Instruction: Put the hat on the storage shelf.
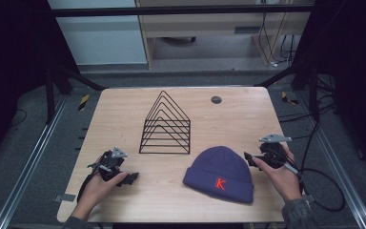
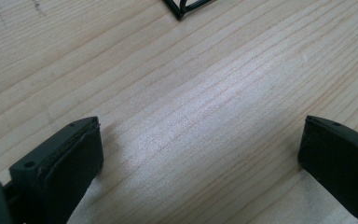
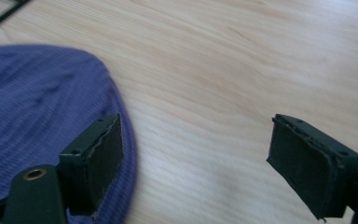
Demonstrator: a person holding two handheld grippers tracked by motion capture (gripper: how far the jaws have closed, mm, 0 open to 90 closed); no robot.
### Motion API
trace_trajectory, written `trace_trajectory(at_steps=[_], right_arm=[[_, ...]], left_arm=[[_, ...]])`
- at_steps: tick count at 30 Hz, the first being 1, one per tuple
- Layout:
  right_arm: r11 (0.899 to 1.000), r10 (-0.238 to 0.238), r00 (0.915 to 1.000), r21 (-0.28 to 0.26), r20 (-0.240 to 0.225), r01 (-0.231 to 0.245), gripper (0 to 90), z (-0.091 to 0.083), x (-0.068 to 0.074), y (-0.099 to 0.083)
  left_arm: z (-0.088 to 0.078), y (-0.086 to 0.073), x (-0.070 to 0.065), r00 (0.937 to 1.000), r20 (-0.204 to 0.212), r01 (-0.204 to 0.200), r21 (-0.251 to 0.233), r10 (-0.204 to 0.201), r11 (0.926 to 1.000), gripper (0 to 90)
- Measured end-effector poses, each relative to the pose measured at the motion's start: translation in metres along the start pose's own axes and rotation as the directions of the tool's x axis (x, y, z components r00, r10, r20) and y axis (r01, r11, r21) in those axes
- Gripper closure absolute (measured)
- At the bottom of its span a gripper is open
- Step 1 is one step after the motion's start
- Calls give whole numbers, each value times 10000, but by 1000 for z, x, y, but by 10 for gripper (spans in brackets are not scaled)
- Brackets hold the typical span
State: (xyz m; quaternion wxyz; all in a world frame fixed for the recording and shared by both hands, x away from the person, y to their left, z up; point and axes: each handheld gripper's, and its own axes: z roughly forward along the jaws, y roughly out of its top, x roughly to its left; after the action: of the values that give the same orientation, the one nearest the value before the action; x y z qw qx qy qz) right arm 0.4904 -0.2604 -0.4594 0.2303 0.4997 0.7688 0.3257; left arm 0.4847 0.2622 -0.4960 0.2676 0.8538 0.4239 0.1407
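Observation:
A purple knit beanie (image 1: 220, 172) with a red K on its cuff lies flat on the wooden table (image 1: 124, 114), toward the front right. My right gripper (image 1: 250, 158) hovers at the beanie's right edge with its jaws wide apart; in the right gripper view one jaw sits over the beanie's (image 3: 37, 112) rim and bare wood shows between the pads. My left gripper (image 1: 131, 178) rests low near the front left, open, with only wood grain between its jaws (image 2: 200, 154). A black wire rack (image 1: 166, 125) of triangular dividers stands behind, mid-table.
A small dark round disc (image 1: 216, 99) lies on the far part of the table. A corner of the wire rack (image 2: 182, 9) shows at the top of the left gripper view. Cables trail off the table's right side (image 1: 324, 191).

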Motion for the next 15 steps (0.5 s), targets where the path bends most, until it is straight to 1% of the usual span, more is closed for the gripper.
trace_trajectory(at_steps=[1, 2, 4, 6, 7, 9, 10, 12, 15], right_arm=[[9998, -184, 9998, 25, -95, 185, 167, 0, 2, 5], [9998, -184, 9998, 25, -95, 185, 167, 0, 2, 5], [9990, -428, 9984, 123, -356, 432, 167, 2, 6, 15], [9972, -623, 9964, 378, -583, 646, 245, 7, 10, 24], [9961, -629, 9943, 557, -856, 679, 315, 12, 12, 29], [9948, -612, 9918, 746, -1124, 698, 382, 19, 14, 33], [9948, -612, 9918, 746, -1124, 698, 382, 19, 14, 33], [9932, -566, 9895, 932, -1329, 693, 430, 25, 17, 35], [9893, -432, 9853, 1308, -1652, 653, 479, 35, 24, 37]], left_arm=[[0, 0, 0, 10000, -4, 3, -2, -3, 10000, 0], [0, 0, 0, 10000, -5, 8, -2, -8, 10000, 0], [0, 0, 0, 10000, -6, 6, -14, -6, 10000, 0], [0, 0, 0, 10000, -3, 9, -10, -9, 10000, 0], [0, 0, 0, 10000, -1, 7, -8, -7, 10000, 0], [0, 0, 0, 10000, 4, -2, -10, 2, 10000, 0], [0, 0, 0, 10000, 5, -1, -10, 1, 10000, 0], [0, 0, 0, 10000, 5, -4, -11, 4, 10000, 0], [0, 0, 0, 10000, 13, -5, -15, 5, 10000, 0]])
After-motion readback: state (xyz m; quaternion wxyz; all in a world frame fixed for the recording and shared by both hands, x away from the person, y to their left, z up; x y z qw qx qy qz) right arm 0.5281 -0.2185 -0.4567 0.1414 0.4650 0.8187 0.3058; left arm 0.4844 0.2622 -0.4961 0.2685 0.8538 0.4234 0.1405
